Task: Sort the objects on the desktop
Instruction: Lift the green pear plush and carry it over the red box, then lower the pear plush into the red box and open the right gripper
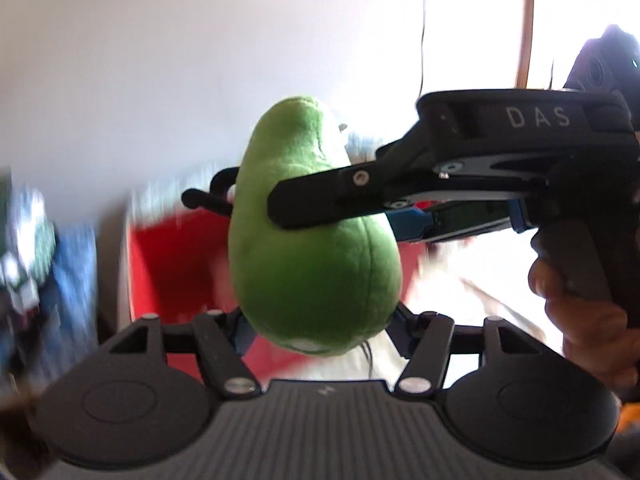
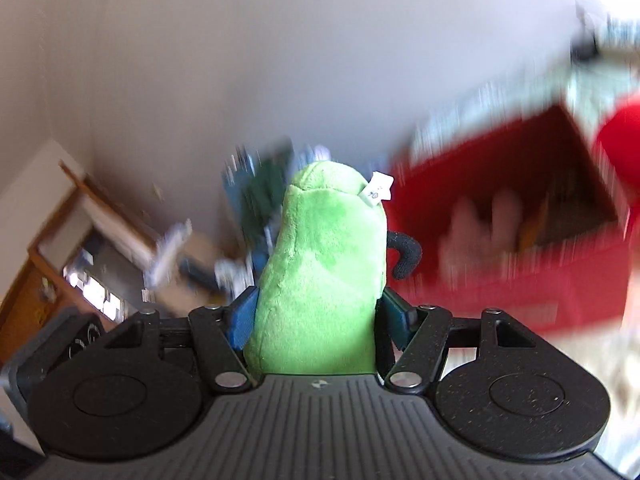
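A green plush toy [image 1: 312,236] fills the centre of the left wrist view, shaped like an avocado or pear and held up in the air. The right gripper [image 1: 256,202] reaches in from the right edge of that frame and pinches the toy around its middle: one black finger [image 1: 320,196] lies across the front, the other pokes out behind on the left. A hand [image 1: 588,320] grips its handle at the lower right. The left gripper [image 1: 320,330] sits at the bottom centre, its blue pads either side of the toy's lower end, though whether they squeeze it or only flank it cannot be told. In the right wrist view the toy [image 2: 320,276] stands between blue pads [image 2: 242,320] pressed to its sides, a white tag [image 2: 378,190] near its top. A red box [image 2: 532,240] (badly blurred) occupies the right of that frame.
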Tool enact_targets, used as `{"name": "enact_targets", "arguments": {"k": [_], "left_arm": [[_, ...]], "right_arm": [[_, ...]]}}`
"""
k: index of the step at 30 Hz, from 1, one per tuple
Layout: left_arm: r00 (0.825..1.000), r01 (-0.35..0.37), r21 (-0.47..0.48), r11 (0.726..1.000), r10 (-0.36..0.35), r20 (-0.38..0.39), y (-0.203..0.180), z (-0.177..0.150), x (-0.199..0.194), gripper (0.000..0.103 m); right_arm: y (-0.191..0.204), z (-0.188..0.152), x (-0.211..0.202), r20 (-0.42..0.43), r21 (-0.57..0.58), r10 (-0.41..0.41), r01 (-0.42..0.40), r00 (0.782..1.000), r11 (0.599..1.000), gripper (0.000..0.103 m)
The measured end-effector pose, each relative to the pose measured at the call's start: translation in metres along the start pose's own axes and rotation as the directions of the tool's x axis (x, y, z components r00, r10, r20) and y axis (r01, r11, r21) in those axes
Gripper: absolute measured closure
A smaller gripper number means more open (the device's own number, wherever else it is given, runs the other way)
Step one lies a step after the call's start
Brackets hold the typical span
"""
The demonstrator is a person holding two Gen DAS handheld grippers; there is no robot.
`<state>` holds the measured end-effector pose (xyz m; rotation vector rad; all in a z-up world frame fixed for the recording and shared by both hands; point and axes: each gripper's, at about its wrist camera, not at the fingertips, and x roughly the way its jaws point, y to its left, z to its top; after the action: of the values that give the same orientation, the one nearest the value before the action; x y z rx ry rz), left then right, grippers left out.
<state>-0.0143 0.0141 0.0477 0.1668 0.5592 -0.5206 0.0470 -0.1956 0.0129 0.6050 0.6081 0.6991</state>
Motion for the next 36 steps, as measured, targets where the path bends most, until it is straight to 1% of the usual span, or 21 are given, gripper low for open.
{"name": "enact_targets", "arguments": {"k": [2, 4, 5, 7, 8, 10, 13, 16, 18, 20, 23, 24, 26, 30, 33, 34, 36], "left_arm": [[0.997, -0.024, 0.031, 0.999, 0.022, 0.072, 0.002, 0.022, 0.001, 0.038], [0.991, -0.064, 0.038, 0.997, 0.059, 0.118, 0.011, 0.04, 0.008, 0.037], [0.989, -0.083, 0.029, 0.996, 0.079, 0.125, 0.014, 0.048, 0.015, 0.036], [0.99, -0.103, -0.013, 0.995, 0.103, 0.092, 0.029, 0.054, 0.032, 0.036], [0.991, -0.112, -0.034, 0.993, 0.115, 0.073, 0.037, 0.057, 0.04, 0.036], [0.994, -0.112, -0.105, 0.988, 0.113, 0.003, 0.058, 0.054, 0.06, 0.035], [0.986, -0.145, -0.169, 0.975, 0.129, -0.103, 0.08, 0.042, 0.089, 0.035], [0.967, -0.196, -0.194, 0.961, 0.157, -0.2, 0.097, 0.029, 0.117, 0.035], [0.949, -0.22, -0.207, 0.953, 0.16, -0.271, 0.113, 0.015, 0.126, 0.035], [0.929, -0.247, -0.194, 0.949, 0.175, -0.325, 0.13, 0.006, 0.144, 0.036], [0.915, -0.26, -0.168, 0.951, 0.187, -0.357, 0.13, -0.009, 0.148, 0.038], [0.912, -0.265, -0.142, 0.954, 0.2, -0.357, 0.118, -0.013, 0.149, 0.039], [0.913, -0.261, -0.143, 0.955, 0.196, -0.358, 0.12, -0.014, 0.151, 0.04], [0.905, -0.258, -0.139, 0.956, 0.189, -0.382, 0.124, -0.013, 0.154, 0.04], [0.898, -0.269, -0.136, 0.954, 0.197, -0.393, 0.13, -0.011, 0.159, 0.037], [0.895, -0.277, -0.132, 0.952, 0.205, -0.397, 0.119, -0.01, 0.154, 0.034], [0.889, -0.289, -0.116, 0.95, 0.221, -0.402, 0.117, -0.01, 0.153, 0.032]], "right_arm": [[0.007, 0.02, -0.006, 0.093, -0.043, 0.004, 0.0, 0.996, 0.999, 0.036], [0.013, 0.037, -0.004, 0.159, -0.083, 0.006, 0.007, 0.987, 0.997, 0.036], [0.015, 0.044, 0.002, 0.178, -0.105, 0.004, 0.015, 0.984, 0.994, 0.036], [0.016, 0.055, 0.021, 0.176, -0.127, -0.02, 0.043, 0.984, 0.991, 0.035], [0.014, 0.06, 0.035, 0.16, -0.13, -0.038, 0.06, 0.986, 0.99, 0.035], [0.008, 0.066, 0.061, 0.109, -0.129, -0.078, 0.092, 0.991, 0.987, 0.035], [-0.008, 0.069, 0.104, -0.008, -0.093, -0.129, 0.128, 0.992, 0.987, 0.035], [-0.023, 0.065, 0.149, -0.124, -0.05, -0.144, 0.139, 0.982, 0.989, 0.035], [-0.035, 0.064, 0.175, -0.205, -0.012, -0.151, 0.152, 0.967, 0.988, 0.035], [-0.048, 0.058, 0.2, -0.282, 0.039, -0.144, 0.161, 0.948, 0.986, 0.035], [-0.063, 0.051, 0.224, -0.378, 0.106, -0.12, 0.172, 0.918, 0.979, 0.035], [-0.066, 0.049, 0.23, -0.391, 0.118, -0.112, 0.171, 0.913, 0.978, 0.035], [-0.065, 0.049, 0.234, -0.414, 0.13, -0.103, 0.171, 0.905, 0.977, 0.034], [-0.067, 0.049, 0.24, -0.446, 0.13, -0.129, 0.207, 0.886, 0.97, 0.034], [-0.074, 0.049, 0.249, -0.467, 0.122, -0.159, 0.241, 0.87, 0.963, 0.034], [-0.076, 0.047, 0.253, -0.477, 0.113, -0.171, 0.254, 0.862, 0.961, 0.034], [-0.078, 0.043, 0.263, -0.513, 0.102, -0.177, 0.265, 0.84, 0.959, 0.035]]}}
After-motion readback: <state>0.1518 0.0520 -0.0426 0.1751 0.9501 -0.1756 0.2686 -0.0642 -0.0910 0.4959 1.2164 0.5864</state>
